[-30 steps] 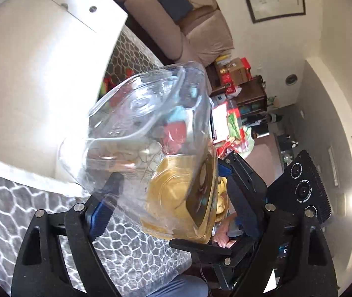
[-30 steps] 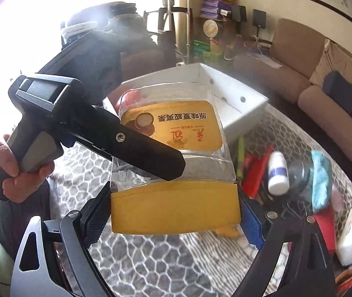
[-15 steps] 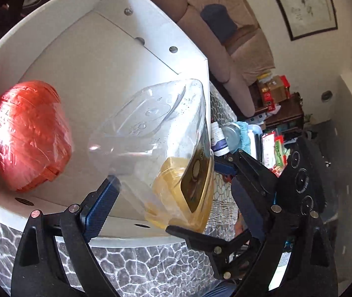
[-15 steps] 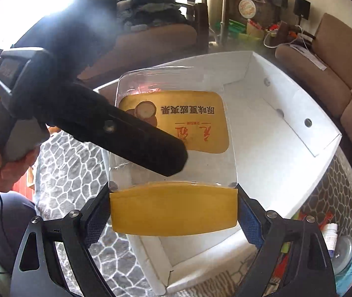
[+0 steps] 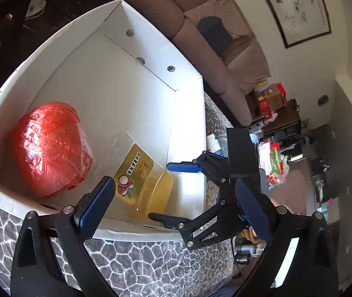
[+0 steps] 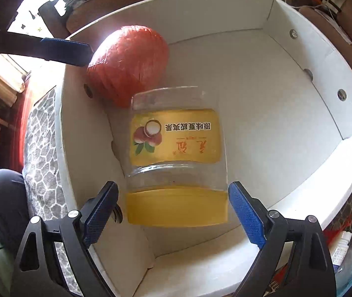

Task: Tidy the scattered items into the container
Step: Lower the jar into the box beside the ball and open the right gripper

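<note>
My right gripper (image 6: pixel 173 212) open, pads clear of yellow-lidded jar (image 6: pixel 176 153) lying in white box (image 6: pixel 324 212), beside red ball (image 6: pixel 129 61); released there deliberately, I judge. Left gripper (image 5: pixel 176 208) opening, empty, outside box's near wall.

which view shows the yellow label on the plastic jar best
The right wrist view: the jar lies in the white box facing the camera, its label fully visible. The left wrist view shows the jar small, slanted and partly behind a finger.
</note>
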Tool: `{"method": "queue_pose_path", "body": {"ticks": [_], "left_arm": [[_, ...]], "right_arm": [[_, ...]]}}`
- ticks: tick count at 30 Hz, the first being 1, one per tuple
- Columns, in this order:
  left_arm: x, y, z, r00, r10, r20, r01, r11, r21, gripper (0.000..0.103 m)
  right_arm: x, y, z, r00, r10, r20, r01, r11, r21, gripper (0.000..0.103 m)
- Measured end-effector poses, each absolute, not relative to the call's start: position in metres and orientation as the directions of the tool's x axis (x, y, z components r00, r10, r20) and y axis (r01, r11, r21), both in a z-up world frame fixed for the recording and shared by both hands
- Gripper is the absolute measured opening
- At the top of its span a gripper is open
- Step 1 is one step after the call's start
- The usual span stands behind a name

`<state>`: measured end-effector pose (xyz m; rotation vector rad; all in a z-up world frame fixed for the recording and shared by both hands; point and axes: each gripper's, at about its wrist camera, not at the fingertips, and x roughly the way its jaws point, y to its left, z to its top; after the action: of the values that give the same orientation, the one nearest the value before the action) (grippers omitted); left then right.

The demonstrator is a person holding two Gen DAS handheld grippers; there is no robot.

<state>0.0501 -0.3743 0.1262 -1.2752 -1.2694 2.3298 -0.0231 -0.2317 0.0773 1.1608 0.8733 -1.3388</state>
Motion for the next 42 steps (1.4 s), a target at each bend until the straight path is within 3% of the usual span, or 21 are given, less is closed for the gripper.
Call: {"method": "queue_pose_path", "body": {"ticks": [2,5,10,15,19,24,32,42], "left_arm": [[0.052,-0.375,0.126,-0.613,0.525,-0.59,0.211,-0.611,-0.763,0.098],[0.054,-0.38,0.127,-0.633,0.53,-0.565,0.202,-0.591,-0.781,0.098],[0.061,-0.389,0.133,-0.685,0.529,-0.501,0.179,-0.544,-0.82,0.103],[0.07,-0.39,0.141,-0.692,0.482,-0.538,0.192,-0.595,-0.78,0.103],[0.077,-0.386,0.151,-0.694,0.419,-0.586,0.192,-0.676,-0.712,0.103],[0.08,-0.378,0.157,-0.682,0.372,-0.629,0.19,-0.741,-0.644,0.103],[0.094,-0.387,0.16,-0.687,0.38,-0.62,0.188,-0.731,-0.656,0.103],[0.102,-0.394,0.157,-0.684,0.395,-0.613,0.203,-0.705,-0.68,0.103]], "right_arm": [[-0.028,-0.229,0.085,0.08,-0.276,-0.958,0.982,-0.145,0.124,0.095],[-0.049,-0.215,0.108,0.129,-0.425,-0.896,0.937,-0.243,0.25,0.096],[-0.094,-0.207,0.097,0.118,-0.539,-0.834,0.678,-0.57,0.464,0.102],[-0.092,-0.24,0.089,-0.075,-0.404,-0.912,0.659,-0.706,0.258,0.103],[-0.068,-0.263,0.095,-0.251,-0.349,-0.903,0.698,-0.712,0.081,0.102],[-0.061,-0.278,0.087,-0.295,-0.303,-0.906,0.689,-0.725,0.018,0.102],[-0.061,-0.288,0.057,-0.02,-0.379,-0.925,0.648,-0.71,0.277,0.102],[-0.074,-0.251,0.056,0.259,-0.641,-0.722,0.38,-0.62,0.687,0.103]]}}
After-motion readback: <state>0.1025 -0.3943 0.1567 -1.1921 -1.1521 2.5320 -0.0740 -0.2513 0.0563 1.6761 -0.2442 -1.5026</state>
